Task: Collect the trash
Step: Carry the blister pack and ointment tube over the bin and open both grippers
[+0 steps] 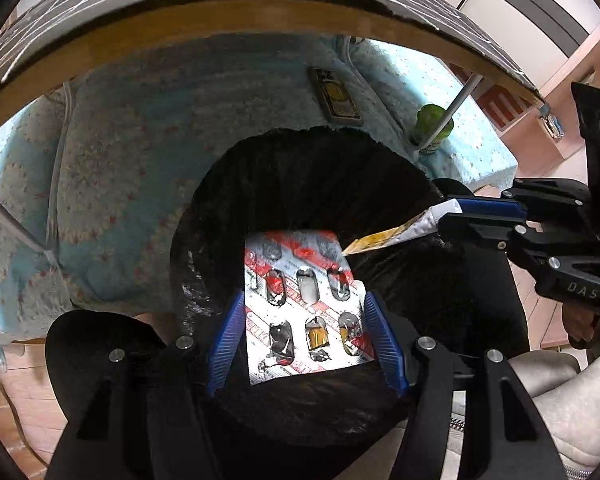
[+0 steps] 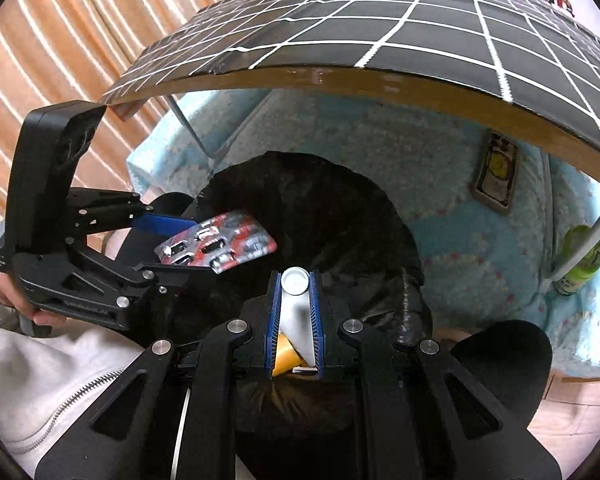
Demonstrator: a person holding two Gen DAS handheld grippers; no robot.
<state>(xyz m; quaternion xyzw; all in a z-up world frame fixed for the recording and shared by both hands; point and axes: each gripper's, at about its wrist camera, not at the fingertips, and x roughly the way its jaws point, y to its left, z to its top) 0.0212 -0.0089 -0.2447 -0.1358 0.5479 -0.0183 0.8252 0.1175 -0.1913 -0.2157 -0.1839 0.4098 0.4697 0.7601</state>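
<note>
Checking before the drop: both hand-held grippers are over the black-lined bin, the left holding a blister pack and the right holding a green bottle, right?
Not quite. The right hand-held gripper holds a white tube, as the right wrist view shows; the rest stands.

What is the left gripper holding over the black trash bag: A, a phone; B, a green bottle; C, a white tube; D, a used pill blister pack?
D: the left gripper clamps a used pill blister pack between its blue pads above the trash bag; the right gripper has the tube.
</note>
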